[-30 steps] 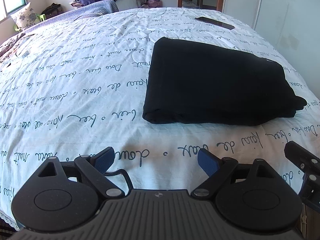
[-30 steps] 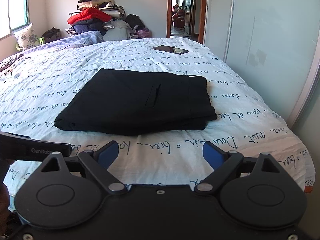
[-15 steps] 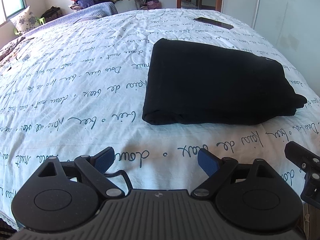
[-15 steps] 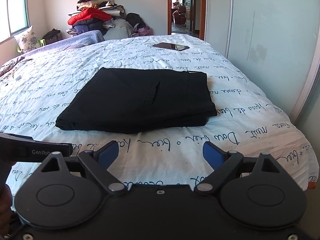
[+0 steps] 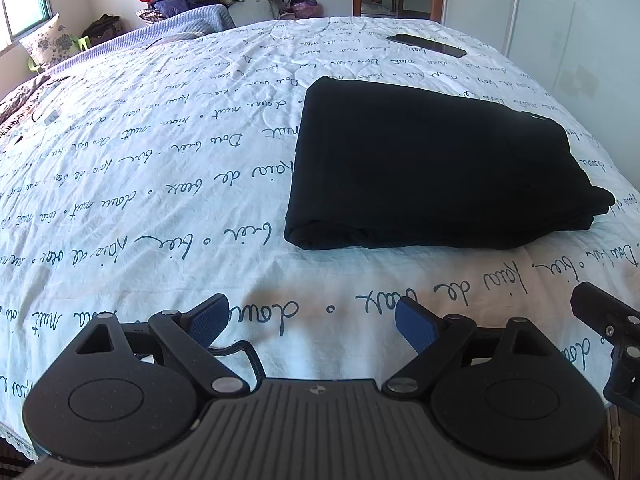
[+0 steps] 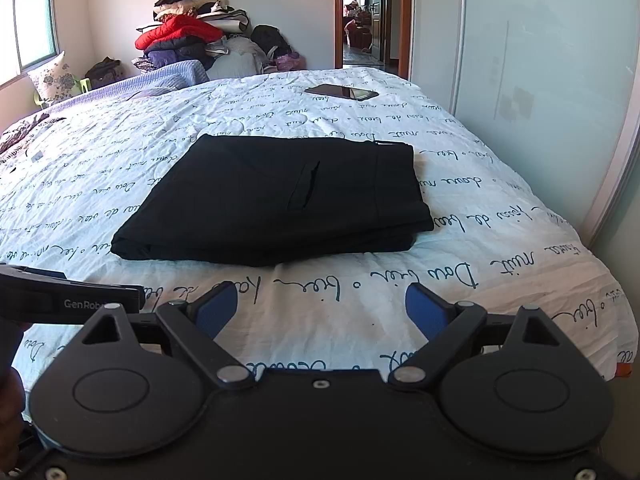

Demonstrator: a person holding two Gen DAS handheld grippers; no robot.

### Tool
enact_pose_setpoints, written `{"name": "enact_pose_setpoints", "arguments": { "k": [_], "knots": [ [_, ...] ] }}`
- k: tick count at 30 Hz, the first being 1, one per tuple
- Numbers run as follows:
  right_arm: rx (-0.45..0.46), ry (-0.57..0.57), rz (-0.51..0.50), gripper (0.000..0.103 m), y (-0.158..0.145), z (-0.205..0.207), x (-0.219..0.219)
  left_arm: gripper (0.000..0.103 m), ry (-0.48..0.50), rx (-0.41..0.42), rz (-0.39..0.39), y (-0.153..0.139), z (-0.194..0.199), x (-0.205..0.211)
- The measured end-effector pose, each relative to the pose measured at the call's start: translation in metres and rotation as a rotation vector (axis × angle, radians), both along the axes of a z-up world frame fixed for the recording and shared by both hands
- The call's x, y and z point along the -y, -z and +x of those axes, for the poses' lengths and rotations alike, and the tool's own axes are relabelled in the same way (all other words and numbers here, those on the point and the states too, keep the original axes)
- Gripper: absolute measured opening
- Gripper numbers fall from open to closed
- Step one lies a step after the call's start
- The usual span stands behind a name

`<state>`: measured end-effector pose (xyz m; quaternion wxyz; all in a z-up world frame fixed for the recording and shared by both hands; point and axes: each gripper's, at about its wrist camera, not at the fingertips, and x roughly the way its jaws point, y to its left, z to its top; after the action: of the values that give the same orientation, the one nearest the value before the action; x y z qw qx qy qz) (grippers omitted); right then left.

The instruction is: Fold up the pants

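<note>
Pants (image 6: 276,200) lie folded in compact black stack on bed (image 6: 500,272), short of phone (image 6: 341,91). Left gripper (image 5: 312,322) and right gripper (image 6: 320,312) hover near-side of pants, jaws spread, nothing between. Fold looks finished. Risks: further grab catches top layer only, undoing stack; right-hand edge seems uneven, hard to confirm.

Bed (image 5: 160,168), folded black pants (image 5: 432,168), phone (image 6: 341,91)

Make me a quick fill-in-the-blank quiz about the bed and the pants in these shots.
1. The pants lie folded, and their colour is ____.
2. Beyond them, a dark ____ lies flat on the bedspread.
3. The jaws of both the left gripper and the right gripper stand ____.

Missing words: black; phone; open
</note>
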<state>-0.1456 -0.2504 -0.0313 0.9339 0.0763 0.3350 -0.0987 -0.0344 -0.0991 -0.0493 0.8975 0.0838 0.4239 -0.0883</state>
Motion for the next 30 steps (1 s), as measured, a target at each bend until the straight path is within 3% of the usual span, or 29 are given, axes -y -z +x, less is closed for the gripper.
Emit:
{"name": "enact_pose_setpoints", "arguments": {
  "k": [30],
  "knots": [
    [-0.002, -0.001, -0.002, 0.092, -0.0007, -0.0015, 0.0003, 0.092, -0.001, -0.009, 0.003, 0.0016, 0.0024, 0.0012]
  ]
}}
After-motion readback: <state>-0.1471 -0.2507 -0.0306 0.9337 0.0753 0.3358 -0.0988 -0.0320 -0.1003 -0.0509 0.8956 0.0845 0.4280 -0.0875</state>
